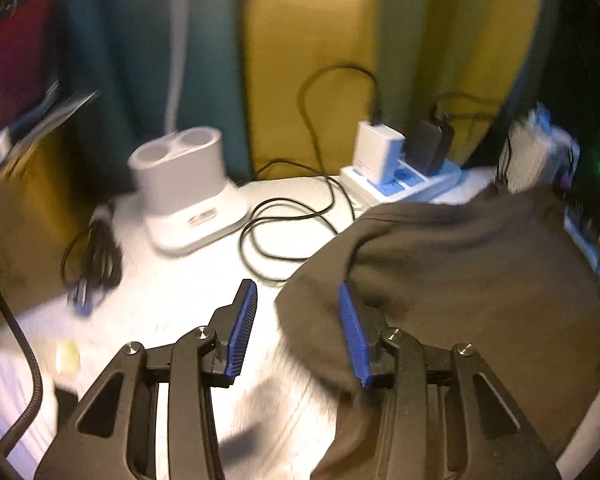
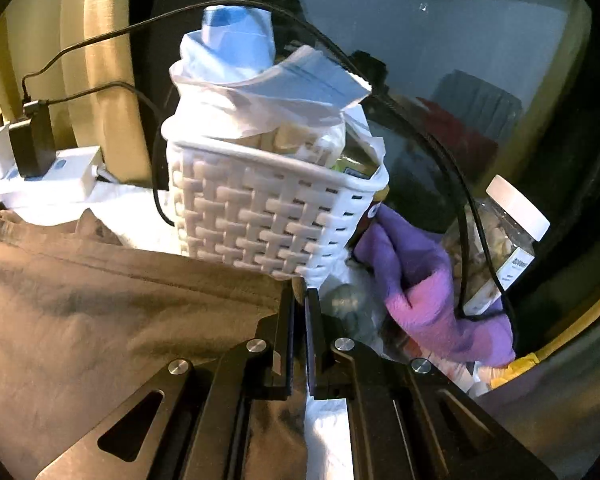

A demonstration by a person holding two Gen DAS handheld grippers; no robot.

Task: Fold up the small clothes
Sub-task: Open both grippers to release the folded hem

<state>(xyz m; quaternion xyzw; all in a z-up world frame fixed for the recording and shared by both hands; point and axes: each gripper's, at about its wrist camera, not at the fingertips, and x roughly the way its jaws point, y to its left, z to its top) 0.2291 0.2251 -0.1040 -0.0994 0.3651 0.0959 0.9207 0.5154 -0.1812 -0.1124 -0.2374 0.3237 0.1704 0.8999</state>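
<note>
Right wrist view: jar (image 2: 500,240) label print too blurred to read.

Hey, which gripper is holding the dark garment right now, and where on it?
The right gripper is shut on the dark garment at its edge. The left gripper is open and holds nothing; the garment only lies against one finger.

No legible text. White dock (image 1: 188,196) ahead-left of left claw: dark label on base, blurred. Clear jar (image 2: 496,248) ahead-right of right claw: white label with dark print, too small to read.
</note>
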